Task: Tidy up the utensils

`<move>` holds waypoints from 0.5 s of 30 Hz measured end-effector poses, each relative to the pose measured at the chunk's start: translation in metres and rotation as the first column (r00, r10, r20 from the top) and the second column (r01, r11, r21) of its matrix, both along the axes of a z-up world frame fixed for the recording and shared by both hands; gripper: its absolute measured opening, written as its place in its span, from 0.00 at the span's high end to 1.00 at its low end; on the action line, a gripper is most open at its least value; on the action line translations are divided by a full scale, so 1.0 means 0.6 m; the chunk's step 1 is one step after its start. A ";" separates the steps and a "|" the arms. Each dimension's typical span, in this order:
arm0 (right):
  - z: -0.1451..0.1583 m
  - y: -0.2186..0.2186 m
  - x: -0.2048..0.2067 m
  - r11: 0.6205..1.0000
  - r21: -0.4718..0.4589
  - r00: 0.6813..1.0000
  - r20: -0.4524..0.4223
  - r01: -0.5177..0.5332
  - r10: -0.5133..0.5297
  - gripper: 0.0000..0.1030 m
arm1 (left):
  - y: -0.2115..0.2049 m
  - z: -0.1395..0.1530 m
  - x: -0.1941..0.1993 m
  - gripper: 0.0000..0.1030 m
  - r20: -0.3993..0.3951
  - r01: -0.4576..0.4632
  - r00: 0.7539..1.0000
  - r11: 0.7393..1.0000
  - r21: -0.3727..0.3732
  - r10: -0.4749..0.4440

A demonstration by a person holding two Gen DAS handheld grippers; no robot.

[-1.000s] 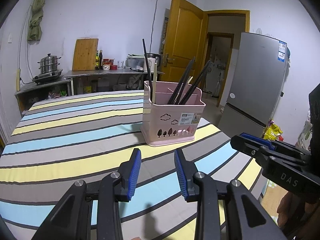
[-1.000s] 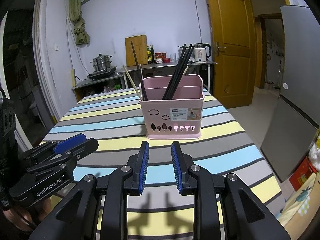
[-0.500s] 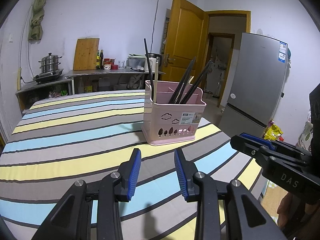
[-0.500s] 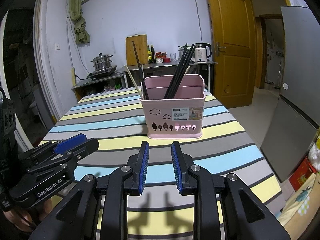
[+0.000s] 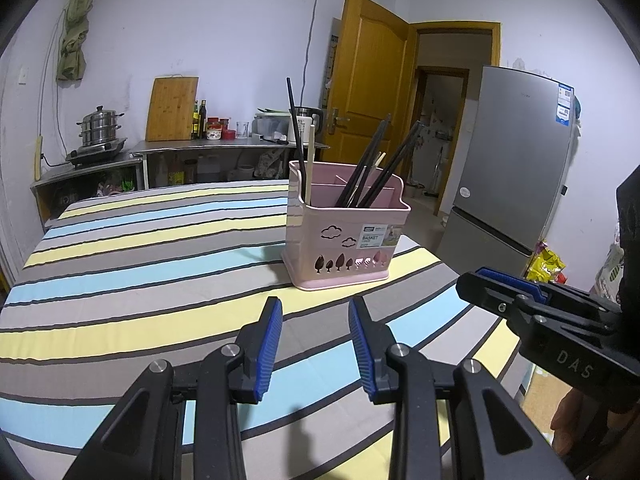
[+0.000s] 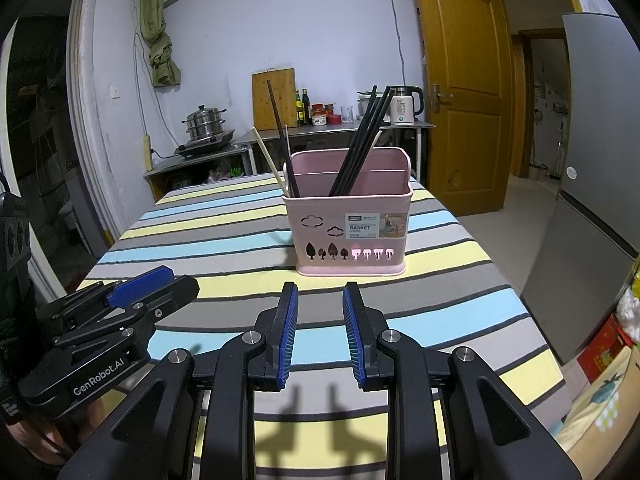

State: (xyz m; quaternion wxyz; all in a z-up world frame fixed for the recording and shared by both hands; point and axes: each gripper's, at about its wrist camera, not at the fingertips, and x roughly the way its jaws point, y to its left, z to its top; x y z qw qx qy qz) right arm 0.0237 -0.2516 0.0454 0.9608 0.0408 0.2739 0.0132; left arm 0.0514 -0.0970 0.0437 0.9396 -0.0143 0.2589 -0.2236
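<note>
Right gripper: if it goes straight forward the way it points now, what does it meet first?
The right gripper is open and empty, angled down toward the striped tablecloth. It would probably meet the cloth first, just in front of the pink utensil basket; on a flatter path, the basket's front wall. Depth is unclear.

Basket [image 6: 352, 232] on table [image 6: 200, 240], chopsticks [image 6: 360, 140] inside (leaning), counter [image 6: 320, 130] behind

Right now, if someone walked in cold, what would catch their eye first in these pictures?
First, the pink basket standing on the striped tablecloth, black chopsticks fanning out of it beside a pale one. Next, the left gripper and right gripper, both open and empty, short of the basket. Behind, a yellow door and a grey fridge.
</note>
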 end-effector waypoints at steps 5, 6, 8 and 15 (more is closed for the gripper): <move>0.000 0.000 0.000 1.000 0.001 1.000 0.000 0.000 0.000 0.77 | -0.004 0.002 -0.003 0.67 0.002 0.001 1.000 1.000 0.000 -0.001; 0.000 0.000 0.000 1.000 0.001 1.000 -0.001 0.000 0.000 0.77 | -0.004 0.002 -0.003 0.67 0.002 -0.001 1.000 1.000 0.001 0.001; 0.000 0.000 0.000 1.000 0.001 1.000 0.000 0.000 0.000 0.77 | -0.004 0.002 -0.003 0.67 0.001 -0.001 1.000 1.000 0.001 0.001; 0.000 -0.001 0.000 1.000 0.000 1.000 0.001 0.000 0.000 0.77 | -0.007 0.002 -0.006 0.67 0.005 0.000 1.000 1.000 0.008 0.000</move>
